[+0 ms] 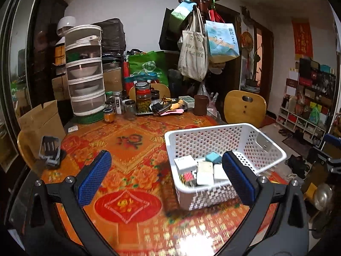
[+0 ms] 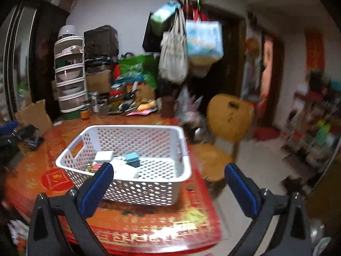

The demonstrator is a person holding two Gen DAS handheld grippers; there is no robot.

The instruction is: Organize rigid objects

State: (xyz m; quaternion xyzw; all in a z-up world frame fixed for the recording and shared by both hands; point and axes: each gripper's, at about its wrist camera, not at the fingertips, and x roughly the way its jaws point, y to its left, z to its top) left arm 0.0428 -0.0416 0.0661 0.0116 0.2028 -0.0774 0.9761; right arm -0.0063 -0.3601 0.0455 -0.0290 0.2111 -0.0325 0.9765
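One white basket (image 1: 268, 149) holds several small boxes (image 1: 204, 172).

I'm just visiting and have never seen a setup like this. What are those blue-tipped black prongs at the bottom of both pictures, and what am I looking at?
There is no robot here: a person holds a two-finger tool in each hand, and a wide-angle camera on each tool looks forward along its fingers. One picture comes from the left gripper, the other from the right gripper. The blue pads are the fingers. Both grippers are open and hold nothing.

On the table with the red and orange flowered cloth stands a white perforated basket. Inside it lie several small boxes, mostly white, with a teal box among them. At the far end are glass jars, a brown mug and a stacked food cover.
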